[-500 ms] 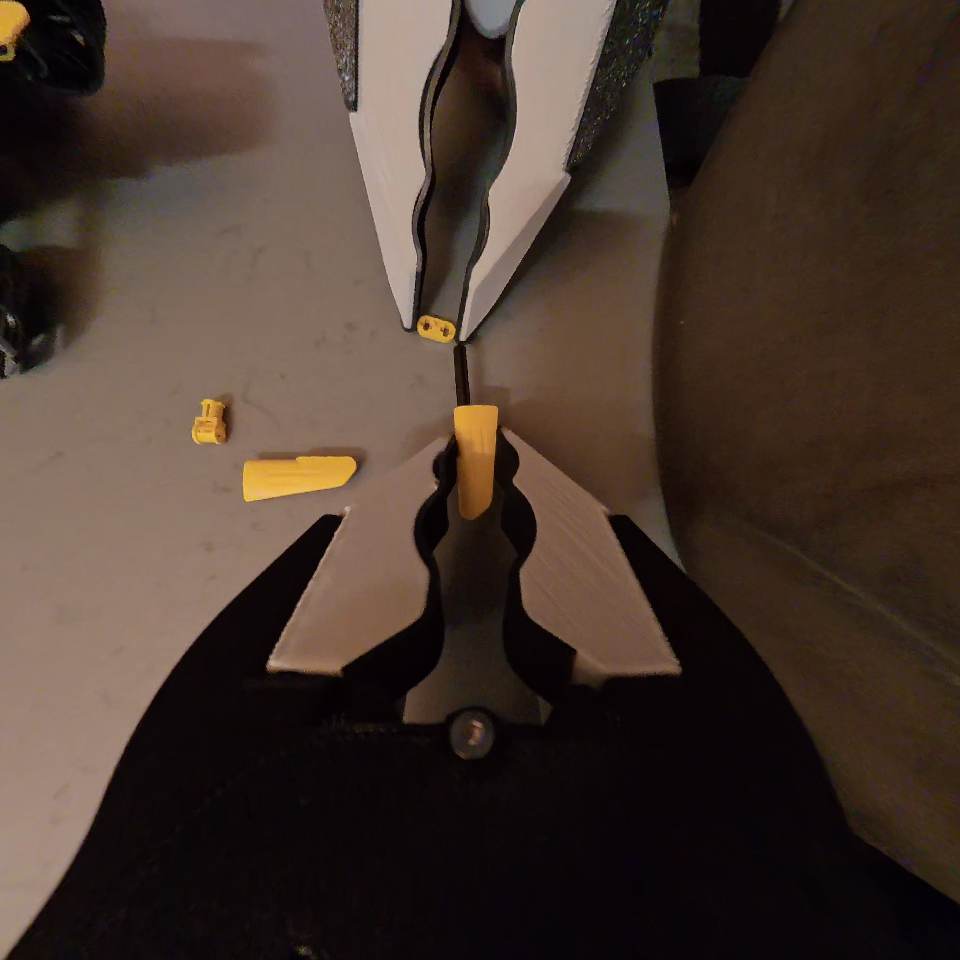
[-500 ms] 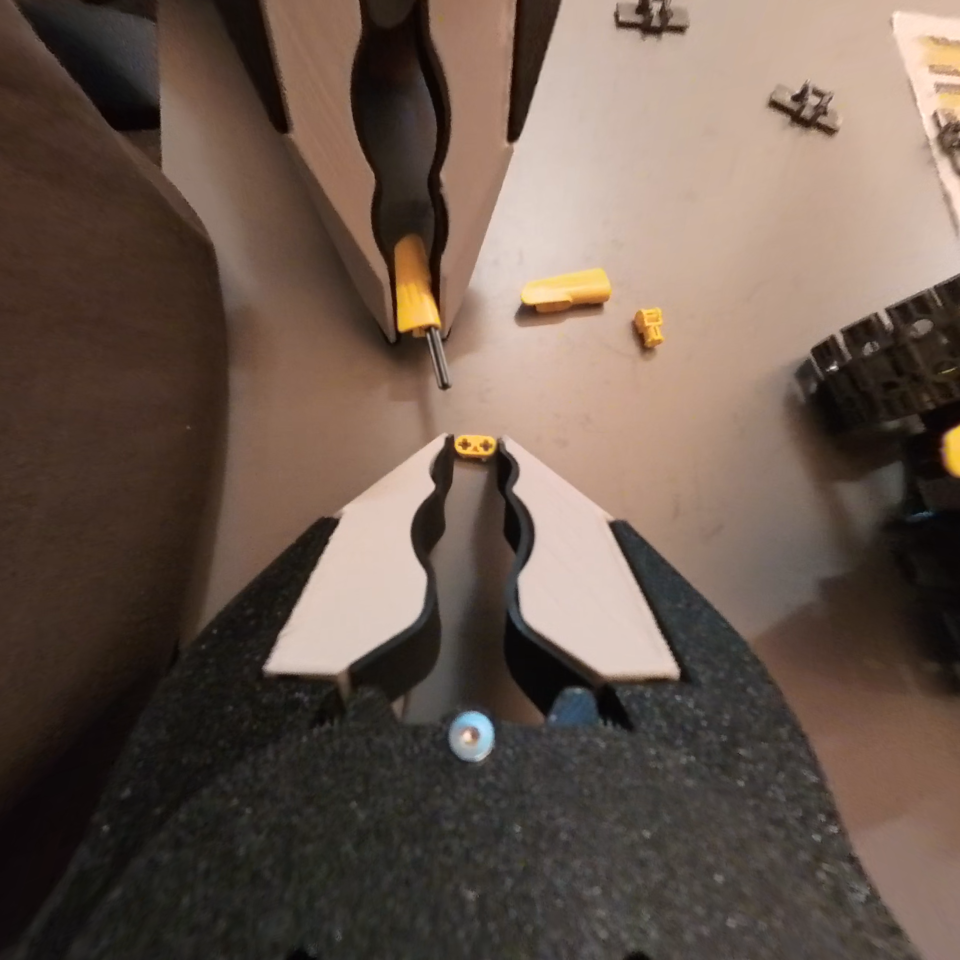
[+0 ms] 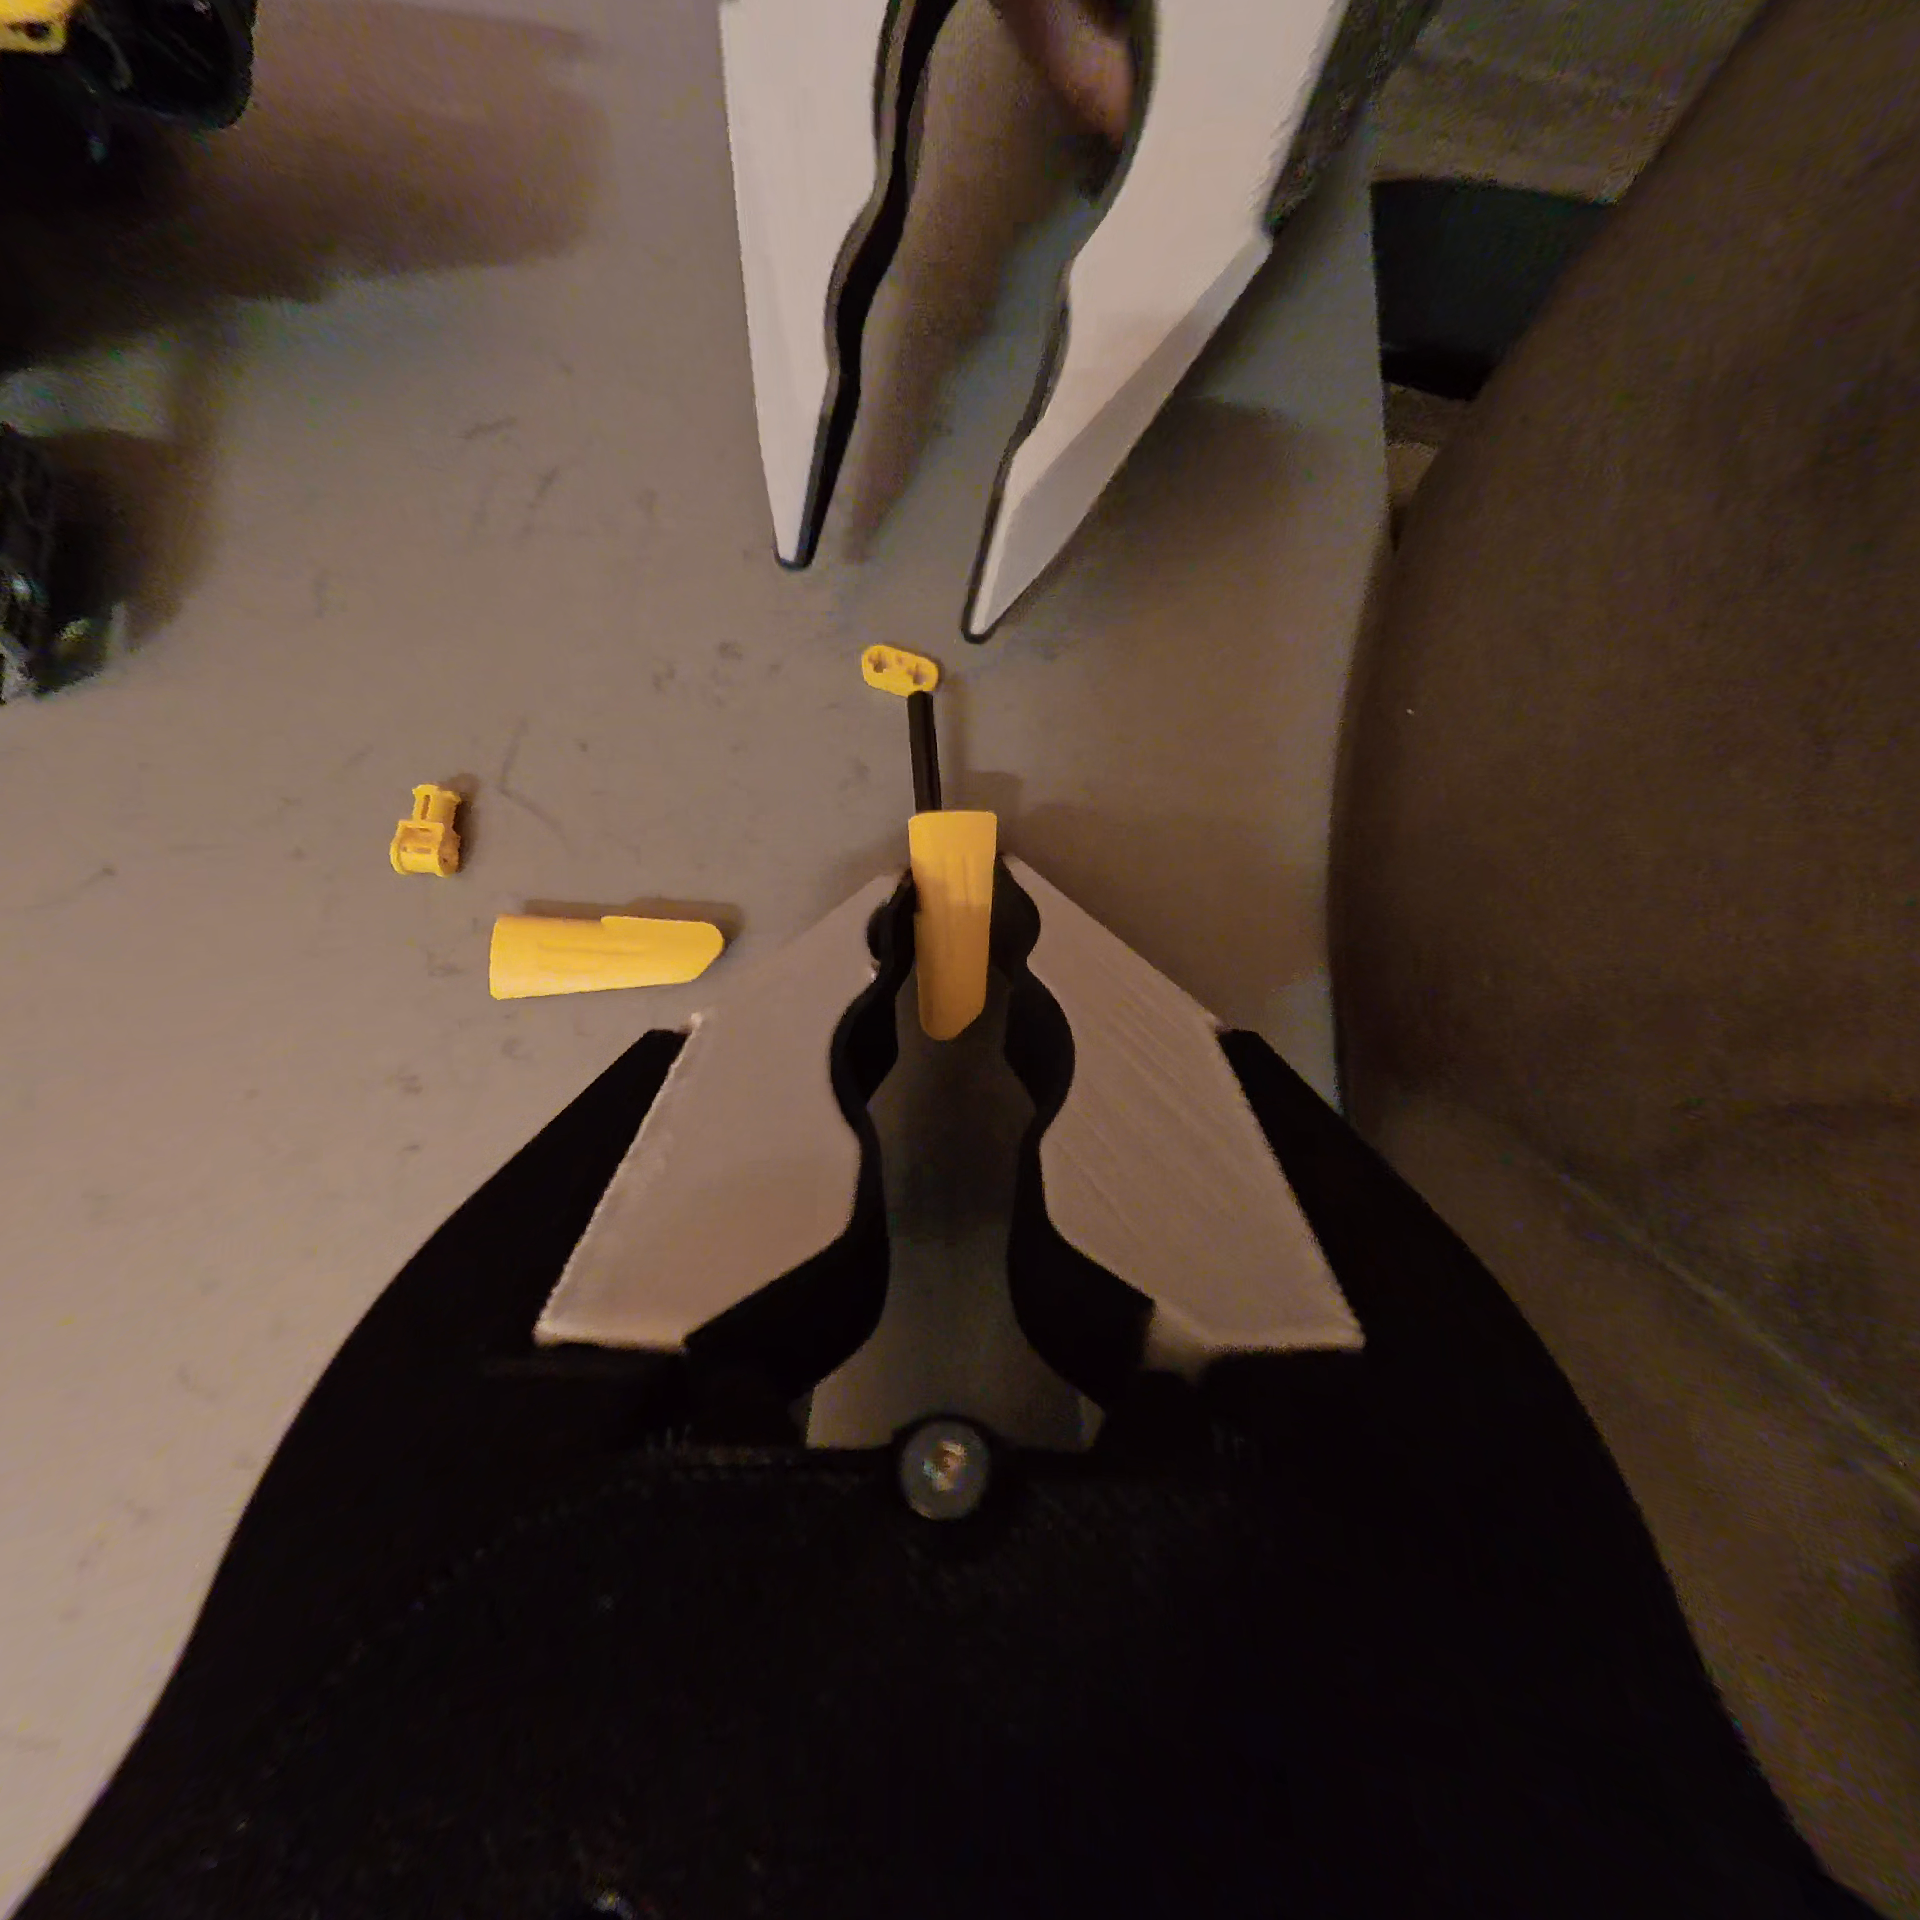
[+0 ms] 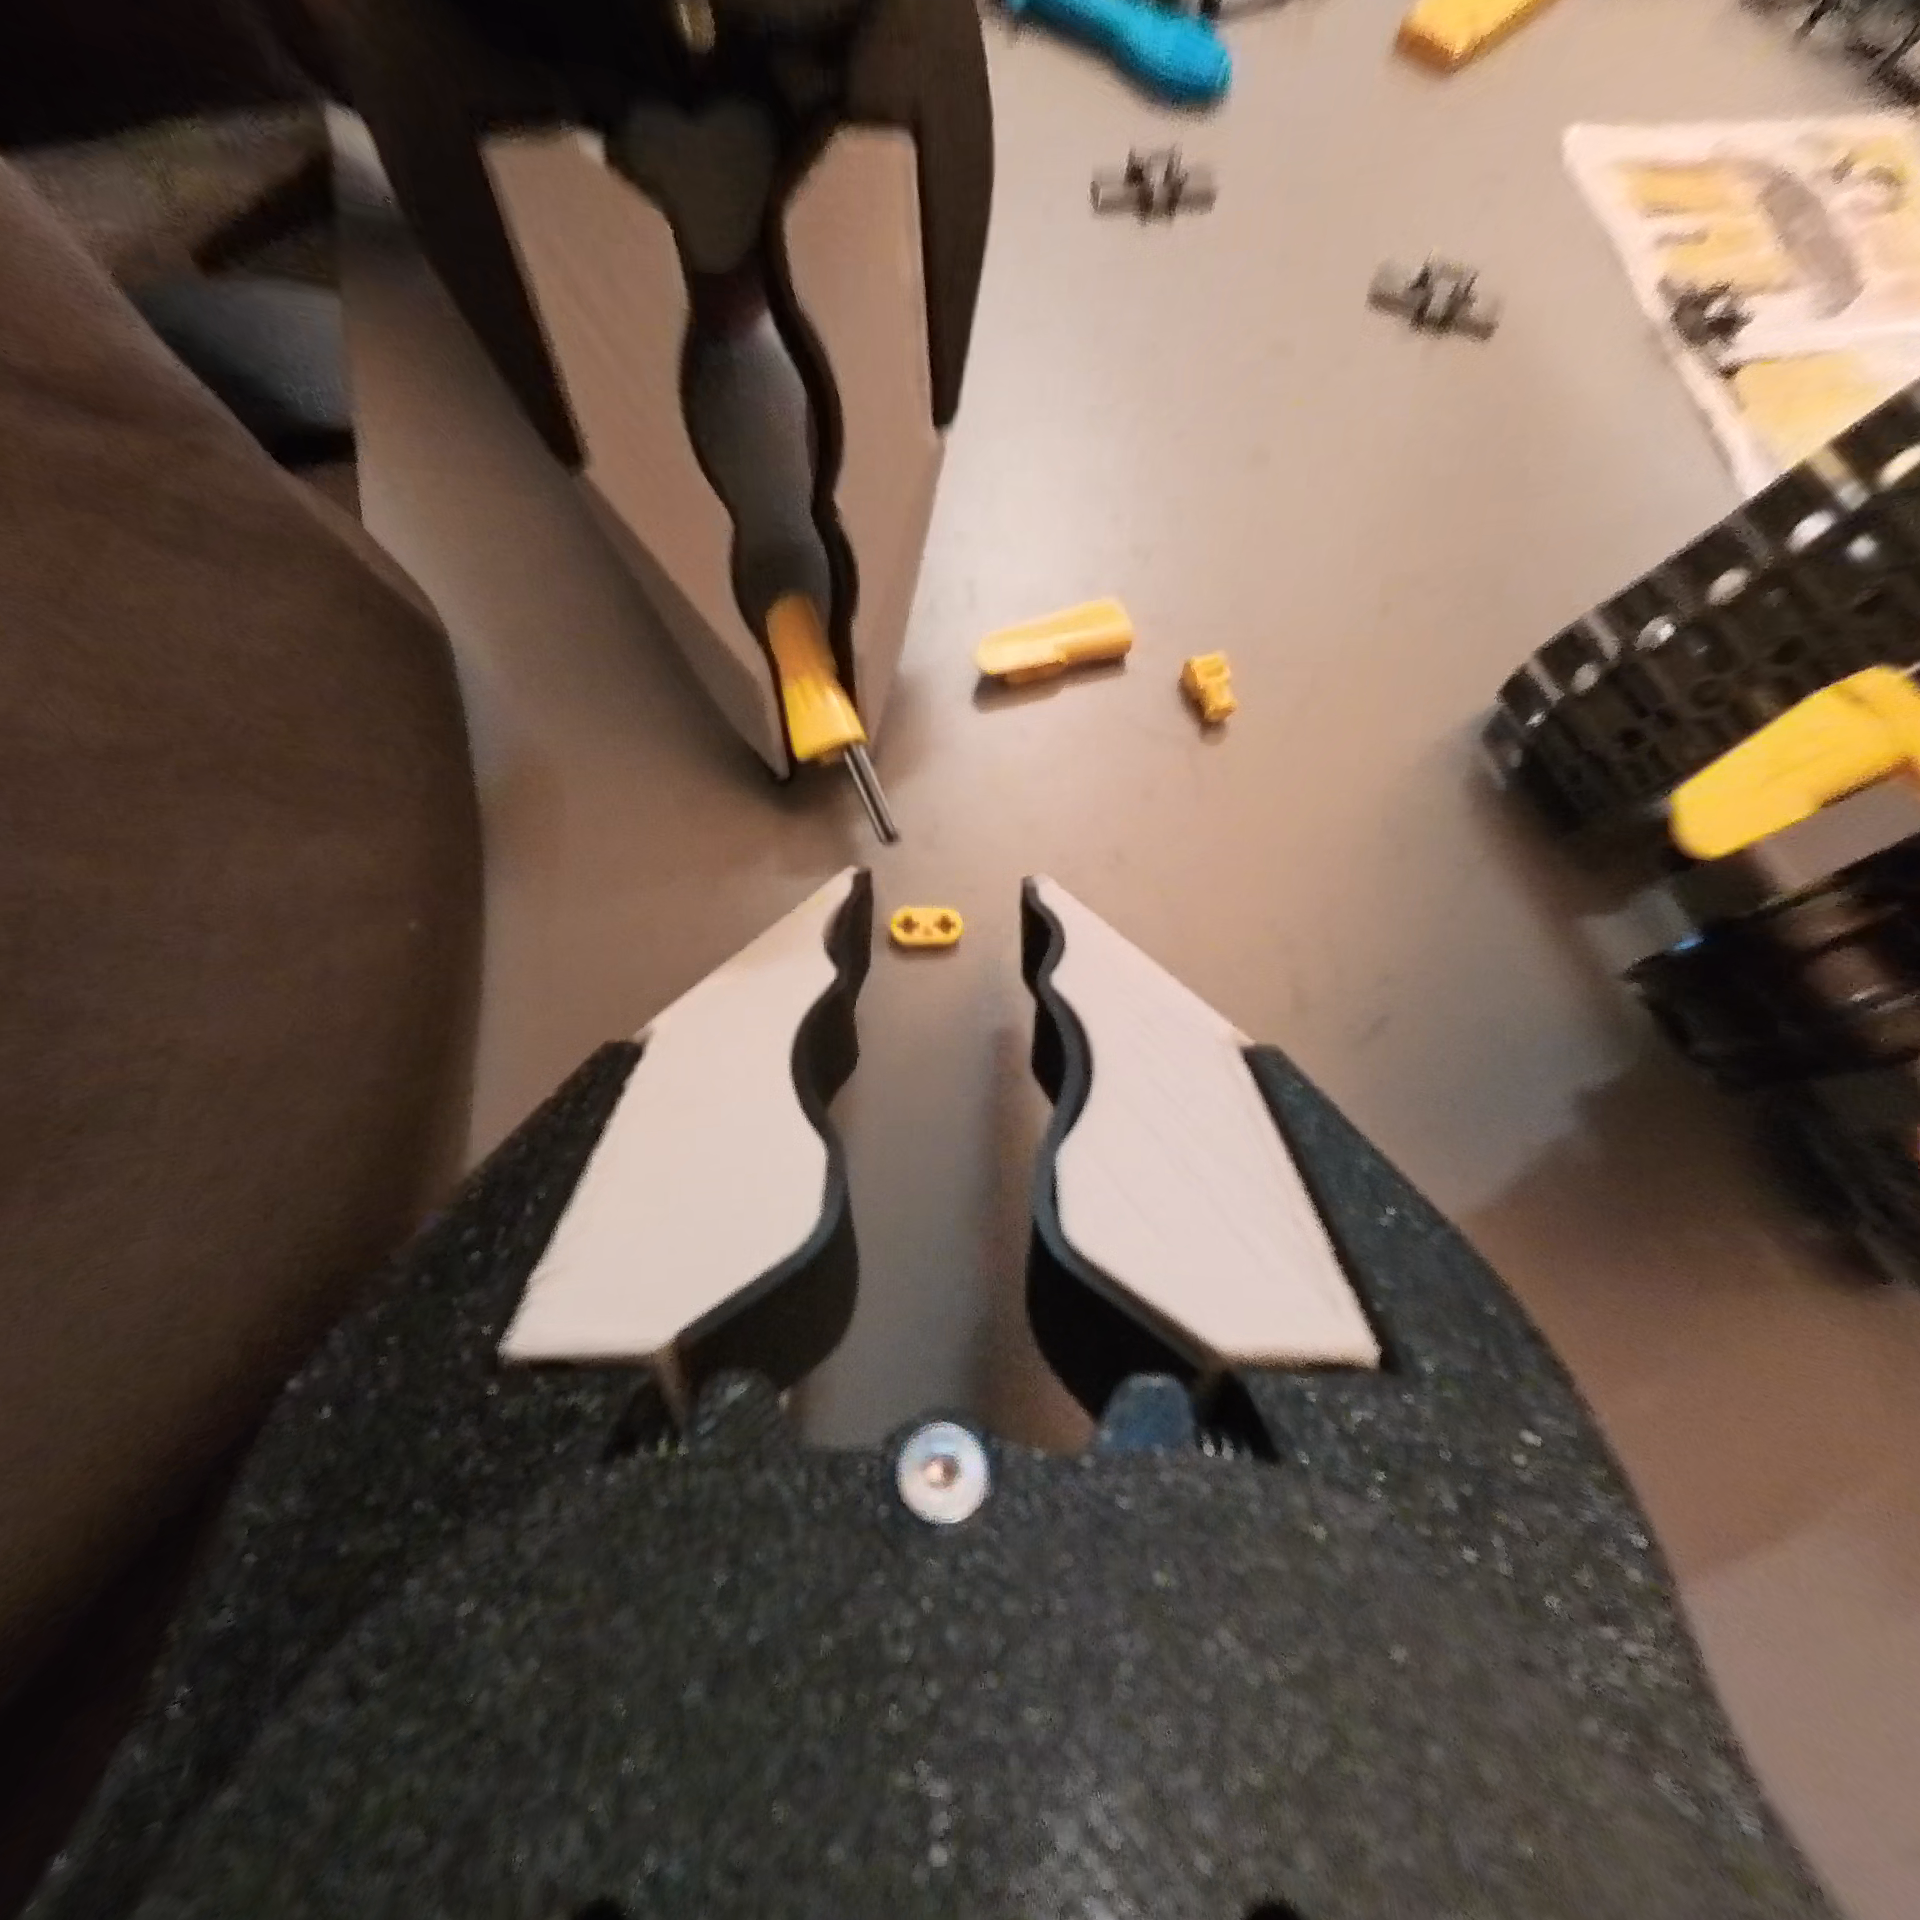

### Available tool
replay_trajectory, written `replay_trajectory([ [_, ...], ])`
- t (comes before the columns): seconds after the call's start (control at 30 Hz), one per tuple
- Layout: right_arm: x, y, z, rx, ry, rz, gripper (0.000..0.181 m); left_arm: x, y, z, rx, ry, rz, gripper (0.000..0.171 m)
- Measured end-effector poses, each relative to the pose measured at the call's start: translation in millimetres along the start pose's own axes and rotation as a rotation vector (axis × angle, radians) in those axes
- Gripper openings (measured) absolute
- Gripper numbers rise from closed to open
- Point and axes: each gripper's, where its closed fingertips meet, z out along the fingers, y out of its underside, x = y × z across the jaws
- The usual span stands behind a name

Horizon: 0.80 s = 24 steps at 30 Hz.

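We see the left gripper (image 3: 951, 883) clamped on a yellow wedge (image 3: 951, 920) with a black pin (image 3: 924, 750); beyond the pin's tip the right gripper (image 4: 943, 896) stands apart around a loose yellow link (image 4: 928, 924).

Hobby worktable: grey tabletop (image 4: 1195, 499), scattered yellow pieces (image 4: 1055, 641), instruction sheet (image 4: 1756, 260) (blurred), tracked model (image 4: 1704, 644).

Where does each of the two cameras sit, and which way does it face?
Left wrist view: rides the left gripper, looking along its fingers, shut on a yellow wedge piece with a black axle; right gripper opposite.
Right wrist view: rides the open right gripper, facing the left gripper; a brown sleeve at the edge.
Shared: small yellow two-hole link, grey table; the cameras face each other.
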Motion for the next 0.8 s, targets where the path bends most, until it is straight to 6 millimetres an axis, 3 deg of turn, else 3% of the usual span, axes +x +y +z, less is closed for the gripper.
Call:
replay_trajectory([
  [0.1, -6, -19, -7, 0.103, 0.022, 0.007, 0.024, -4, -5, 2, 0.001, -0.037, -0.029, 0.012],
  [0.27, -17, -29, -8, 0.214, 0.107, -0.04, 0.023, -4, -13, 6, 0.024, -0.056, -0.074, 0.012],
  [0.4, -16, -15, -1, 0.13, 0.137, -0.098, 0.023, -2, -13, 7, -0.035, -0.087, -0.038, 0.011],
  [0.6, -24, -16, 5, 0.107, 0.17, -0.301, 0.008, 3, -19, 7, -0.086, -0.075, -0.096, 0.011],
  [0.63, -24, -15, 5, 0.097, 0.189, -0.335, 0.0, 3, -20, 6, -0.085, -0.074, -0.105, 0.011],
  [0.8, -20, -7, 7, 0.057, 0.264, -0.423, 0.0, 9, -29, 5, -0.019, -0.006, -0.196, 0.022],
])
